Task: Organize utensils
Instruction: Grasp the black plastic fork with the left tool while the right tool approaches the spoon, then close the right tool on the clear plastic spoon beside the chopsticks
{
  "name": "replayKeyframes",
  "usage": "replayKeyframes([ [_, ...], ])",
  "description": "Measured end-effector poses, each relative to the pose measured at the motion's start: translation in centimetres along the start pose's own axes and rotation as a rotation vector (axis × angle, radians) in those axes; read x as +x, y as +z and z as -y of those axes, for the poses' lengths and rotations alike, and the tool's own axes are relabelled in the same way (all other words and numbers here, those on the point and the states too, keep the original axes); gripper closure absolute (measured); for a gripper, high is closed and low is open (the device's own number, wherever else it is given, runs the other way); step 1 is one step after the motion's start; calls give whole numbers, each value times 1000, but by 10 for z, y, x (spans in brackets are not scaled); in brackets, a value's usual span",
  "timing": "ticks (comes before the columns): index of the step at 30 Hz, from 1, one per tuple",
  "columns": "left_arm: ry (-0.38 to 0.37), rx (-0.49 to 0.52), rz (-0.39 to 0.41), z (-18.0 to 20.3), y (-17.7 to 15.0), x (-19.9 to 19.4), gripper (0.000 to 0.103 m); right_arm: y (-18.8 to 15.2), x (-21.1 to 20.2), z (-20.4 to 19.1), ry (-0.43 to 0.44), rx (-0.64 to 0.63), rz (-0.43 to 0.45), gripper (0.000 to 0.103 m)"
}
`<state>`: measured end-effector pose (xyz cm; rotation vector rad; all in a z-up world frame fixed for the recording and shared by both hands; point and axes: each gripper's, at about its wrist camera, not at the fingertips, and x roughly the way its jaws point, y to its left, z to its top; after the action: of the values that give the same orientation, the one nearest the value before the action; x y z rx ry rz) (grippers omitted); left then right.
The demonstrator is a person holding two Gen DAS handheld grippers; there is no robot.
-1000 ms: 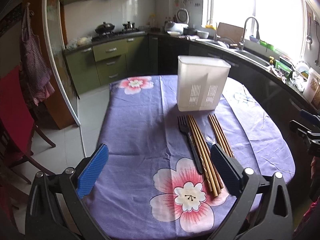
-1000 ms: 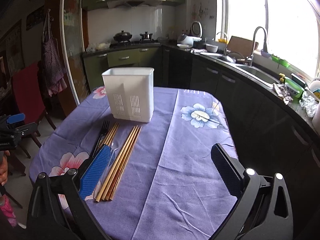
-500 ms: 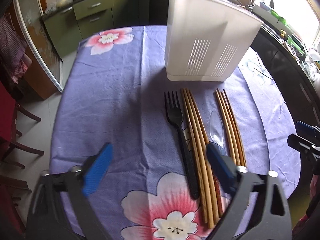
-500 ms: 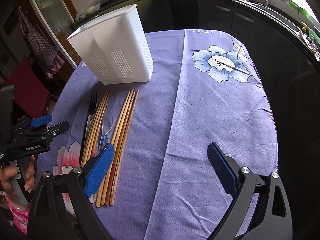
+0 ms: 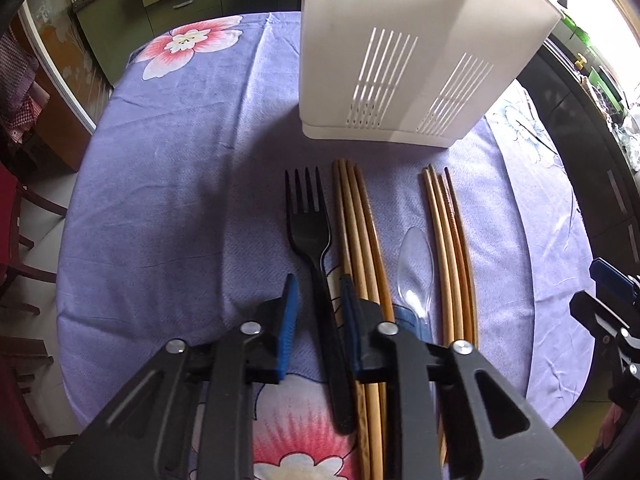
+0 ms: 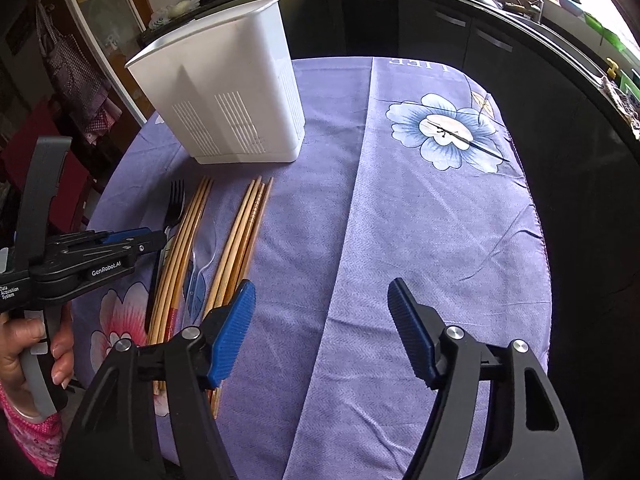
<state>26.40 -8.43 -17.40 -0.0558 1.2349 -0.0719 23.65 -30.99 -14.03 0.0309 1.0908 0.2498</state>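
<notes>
A black plastic fork lies on the purple floral tablecloth, tines toward a white slotted utensil holder. My left gripper straddles the fork's handle with its blue pads narrowed around it; a small gap shows on each side. To the fork's right lie a bundle of wooden chopsticks, a clear plastic spoon and a second chopstick bundle. My right gripper is wide open and empty above the cloth, right of the chopsticks. The holder and fork also show there.
Kitchen counters and a sink run along the right and far side. A red chair stands left of the table. The left gripper body and the hand holding it sit at the left of the right wrist view.
My left gripper has dropped down and forward over the fork handle and narrowed its jaws from wide open. My right gripper has lowered a little toward the table and stays open.
</notes>
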Motion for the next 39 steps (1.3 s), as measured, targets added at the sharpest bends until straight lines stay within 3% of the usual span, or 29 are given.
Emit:
replayKeyframes([
  [9,46,-13,-25,1,6,12,93,-1,-4,6,-8,-2,3,37],
  [20,111,-22,17,-4,7,9,95,0,-2,-6,-24,-36,-15,37],
  [36,126,-47,46,-35,6,-2,94,15,55,-98,50,-157,-175,79],
  [39,129,-51,50,-40,6,-4,94,14,63,-108,59,-160,-195,83],
])
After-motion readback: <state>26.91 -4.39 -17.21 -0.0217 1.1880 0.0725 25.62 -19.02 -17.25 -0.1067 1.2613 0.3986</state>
